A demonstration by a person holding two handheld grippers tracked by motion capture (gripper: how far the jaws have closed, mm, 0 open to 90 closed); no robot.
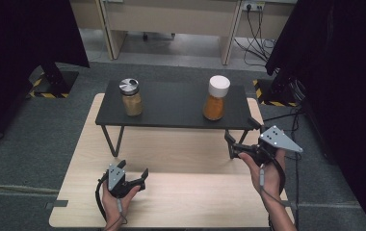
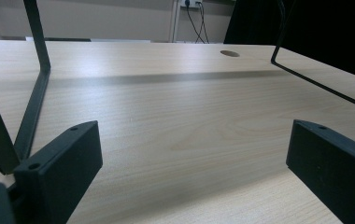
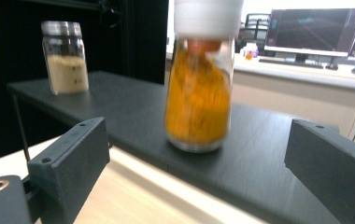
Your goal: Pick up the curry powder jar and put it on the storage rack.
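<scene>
Nothing has been grasped yet. The right gripper (image 1: pixel 241 134) is held wide open and empty, with the orange spice jar (image 3: pixel 199 93) framed just ahead between its jaws (upright on the black shelf (image 1: pixel 171 103)). The left gripper (image 1: pixel 133 174), equally open and empty, is rested low over the pale wooden table (image 2: pixel 189 121). Desks and cables are seen beyond.

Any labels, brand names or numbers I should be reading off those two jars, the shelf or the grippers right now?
No readable text on anything.
Orange jar with the white cap: no label to see.
Beige jar with the silver cap: no label to see.
Black shelf, left gripper and right gripper: no markings.
Monitors behind the shelf: the screens are too blurred to read.
</scene>
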